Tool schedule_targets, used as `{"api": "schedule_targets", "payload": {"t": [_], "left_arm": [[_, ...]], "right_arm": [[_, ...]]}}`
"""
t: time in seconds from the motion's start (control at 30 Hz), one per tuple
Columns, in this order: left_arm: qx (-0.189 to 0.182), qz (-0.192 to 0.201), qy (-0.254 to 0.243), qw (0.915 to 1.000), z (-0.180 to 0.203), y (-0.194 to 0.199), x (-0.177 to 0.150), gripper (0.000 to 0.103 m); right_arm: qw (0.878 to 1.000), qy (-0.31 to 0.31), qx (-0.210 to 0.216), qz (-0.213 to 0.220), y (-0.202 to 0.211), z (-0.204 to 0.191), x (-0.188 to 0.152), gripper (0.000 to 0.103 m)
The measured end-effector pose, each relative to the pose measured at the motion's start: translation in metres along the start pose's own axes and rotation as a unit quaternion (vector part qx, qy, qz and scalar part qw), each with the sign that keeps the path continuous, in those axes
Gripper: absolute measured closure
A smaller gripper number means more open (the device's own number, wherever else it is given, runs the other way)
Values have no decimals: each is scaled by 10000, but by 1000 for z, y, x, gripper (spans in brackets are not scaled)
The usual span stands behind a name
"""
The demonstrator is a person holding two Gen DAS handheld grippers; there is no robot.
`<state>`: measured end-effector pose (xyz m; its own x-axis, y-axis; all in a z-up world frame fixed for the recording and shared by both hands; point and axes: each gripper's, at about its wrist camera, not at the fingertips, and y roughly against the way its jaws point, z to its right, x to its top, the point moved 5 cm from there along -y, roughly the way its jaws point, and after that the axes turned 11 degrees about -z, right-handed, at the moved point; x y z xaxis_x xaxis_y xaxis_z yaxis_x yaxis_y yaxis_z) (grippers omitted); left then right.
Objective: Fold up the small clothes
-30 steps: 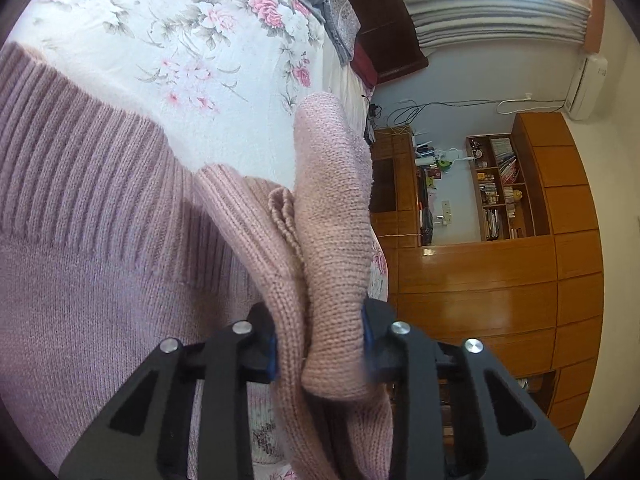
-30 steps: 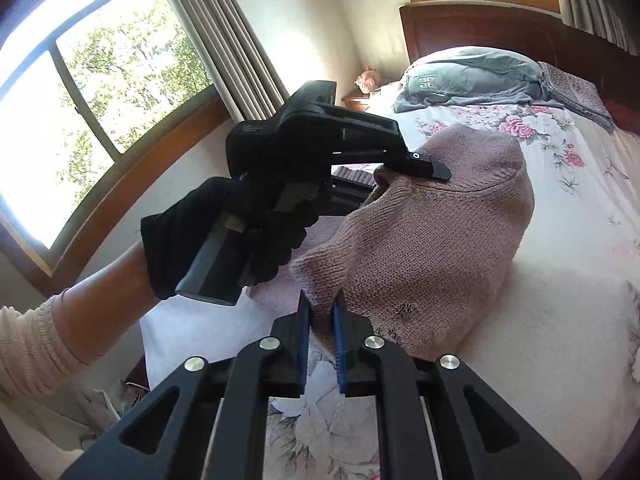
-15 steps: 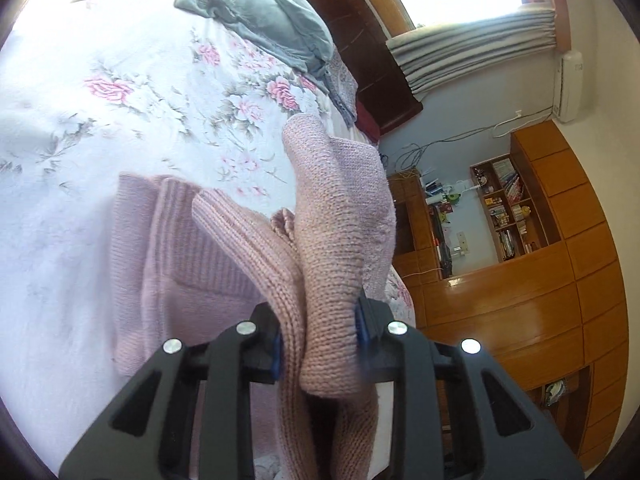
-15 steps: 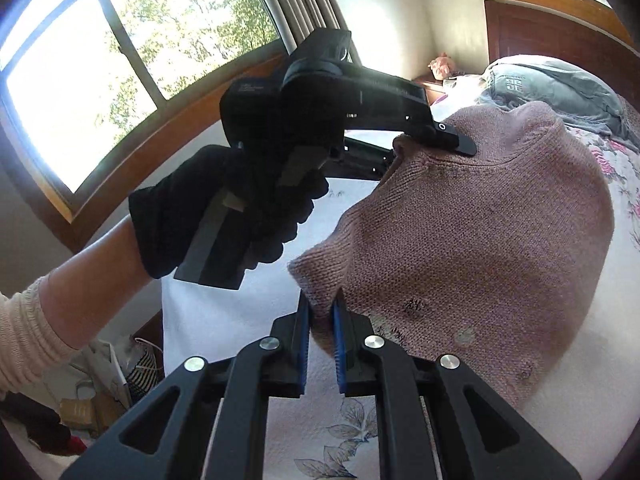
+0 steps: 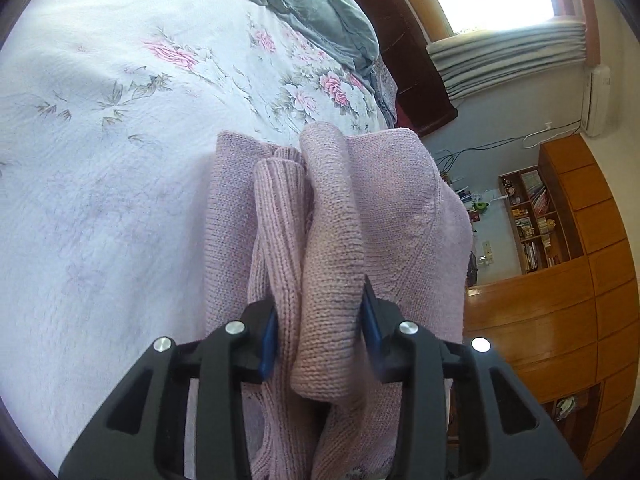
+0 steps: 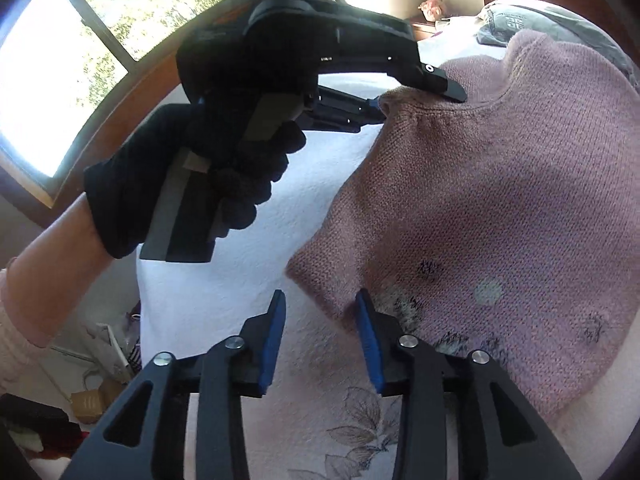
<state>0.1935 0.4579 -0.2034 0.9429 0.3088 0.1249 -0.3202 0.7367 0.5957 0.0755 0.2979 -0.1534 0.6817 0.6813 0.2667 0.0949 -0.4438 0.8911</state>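
Left gripper (image 5: 320,336) fingers clenched on bunched pink sweater (image 5: 384,208); only right view: right gripper (image 6: 321,340) fingers released.

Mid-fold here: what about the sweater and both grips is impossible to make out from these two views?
- Left wrist view: the sweater runs below the frame; the left gripper hides its lower folds.
- Right wrist view: the right gripper is open; the sweater's far side is cut off at the edge.
- The bed beneath the sweater is hidden.

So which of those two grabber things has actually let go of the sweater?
The right gripper: its jaws stand apart, empty, beside the pink sweater. The left gripper has bunched knit clamped between its jaws.
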Motion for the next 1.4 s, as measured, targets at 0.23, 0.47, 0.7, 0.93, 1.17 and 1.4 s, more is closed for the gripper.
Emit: {"api": "schedule_targets", "payload": {"t": [0.23,0.47,0.7,0.93,1.17,1.4], "left_arm": [[608,281,-366,9971,24,44,-57,37],[1145,39,-359,9928,22,20,-101,43],[1348,-194,-172,9905,-16,-2,-119,50],[1456,-142,-395,9885,7,34,-101,41],[1330,309,-678,9883,44,44,-11,33],[1502,-170,-229,9882,30,-13,52,35]], "right_arm": [[9922,-533,-154,1121,97,30,-21,59],[9861,-923,-1004,945,93,75,-26,57],[9873,-1233,-963,279,33,97,-52,57],[9905,-1117,-612,526,74,96,-47,57],[9835,-1165,-849,1094,121,108,-15,49],[9812,-1264,-1116,943,105,132,23,49]]}}
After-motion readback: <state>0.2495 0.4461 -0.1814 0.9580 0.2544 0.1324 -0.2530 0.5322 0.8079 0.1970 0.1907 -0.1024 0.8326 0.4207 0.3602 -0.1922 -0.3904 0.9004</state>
